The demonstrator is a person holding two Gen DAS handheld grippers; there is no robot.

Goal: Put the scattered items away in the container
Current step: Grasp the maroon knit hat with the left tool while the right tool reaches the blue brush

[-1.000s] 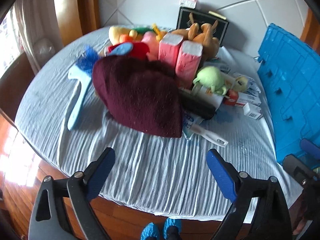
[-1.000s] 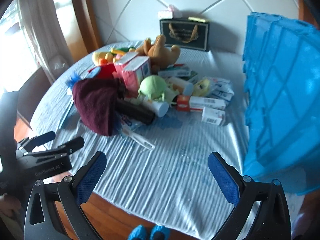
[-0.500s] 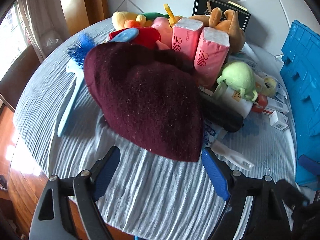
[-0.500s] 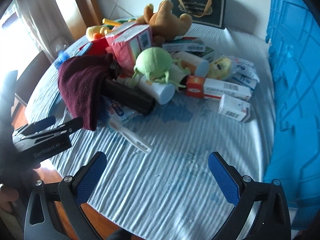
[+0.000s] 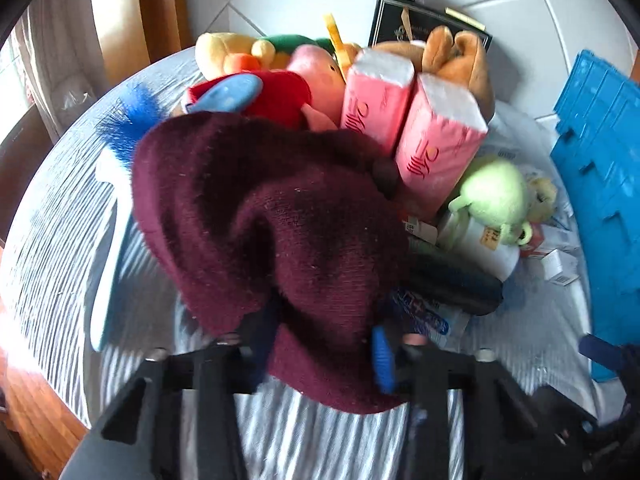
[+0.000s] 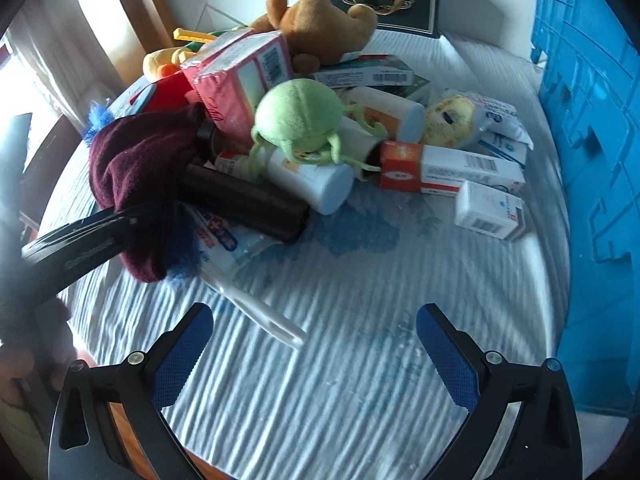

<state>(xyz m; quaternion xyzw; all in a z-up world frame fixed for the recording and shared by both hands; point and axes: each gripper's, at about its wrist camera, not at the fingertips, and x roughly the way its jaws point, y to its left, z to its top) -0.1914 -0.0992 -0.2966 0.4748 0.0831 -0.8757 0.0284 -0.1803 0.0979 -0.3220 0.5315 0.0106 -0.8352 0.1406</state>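
While my left gripper (image 5: 320,344) pinches the near edge of the maroon knit hat (image 5: 280,216), jaws pressed into the wool from both sides, my right gripper (image 6: 314,356) hovers with jaws spread wide over bare striped cloth on the tabletop (image 6: 340,400). Just beyond lies a white plastic handle (image 6: 260,312), then a black cylinder (image 6: 244,200) touching the hat. Behind it, a green plush (image 6: 300,120) sits atop a white bottle (image 6: 312,180), with medicine boxes (image 6: 452,172) alongside. Farther back stand two pink tissue packs (image 5: 412,136) and a brown plush (image 6: 320,20). On my right rises the blue container (image 6: 592,160).
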